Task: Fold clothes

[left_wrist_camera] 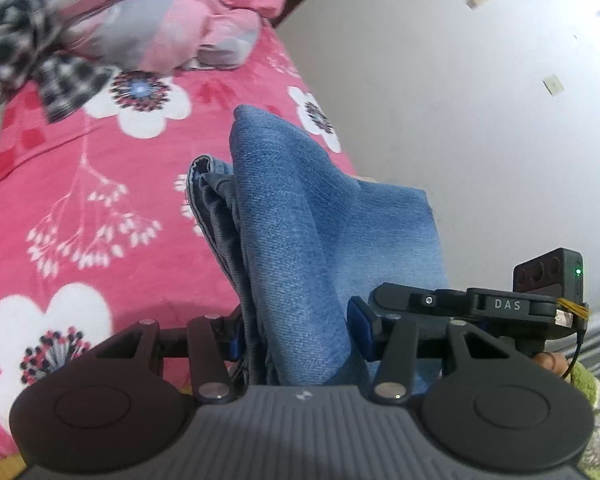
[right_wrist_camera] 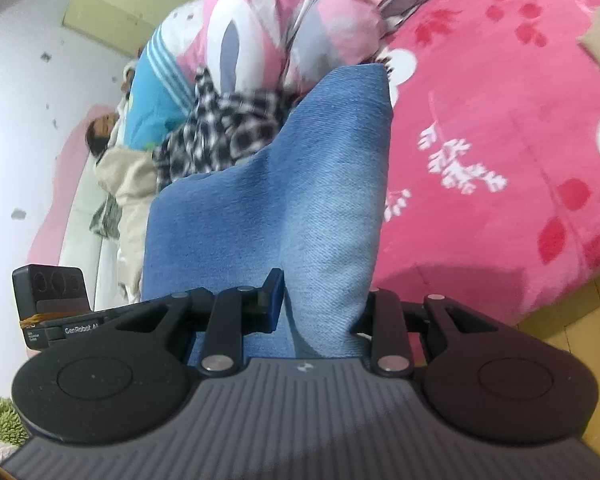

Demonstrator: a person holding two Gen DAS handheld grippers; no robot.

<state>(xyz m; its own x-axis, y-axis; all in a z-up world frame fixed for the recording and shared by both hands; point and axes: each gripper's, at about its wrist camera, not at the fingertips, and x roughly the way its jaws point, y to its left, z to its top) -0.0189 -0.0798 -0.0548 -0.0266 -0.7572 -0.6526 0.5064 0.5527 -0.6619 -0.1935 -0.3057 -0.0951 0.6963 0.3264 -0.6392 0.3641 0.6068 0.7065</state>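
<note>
Gripping the jeans (left_wrist_camera: 300,248) from both ends, the left tongs (left_wrist_camera: 296,334) and right tongs (right_wrist_camera: 320,312) hold them raised above the bed (left_wrist_camera: 80,200), apparently tilted sideways.

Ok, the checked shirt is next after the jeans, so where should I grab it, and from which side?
Take the loose checked flap that trails out flat onto the pink bedspread, coming in from the open bedspread side. The rest of the shirt is bunched against the quilt and other clothes, so a grip there would likely snag them. Both grippers, left and right, hold the jeans.
</note>
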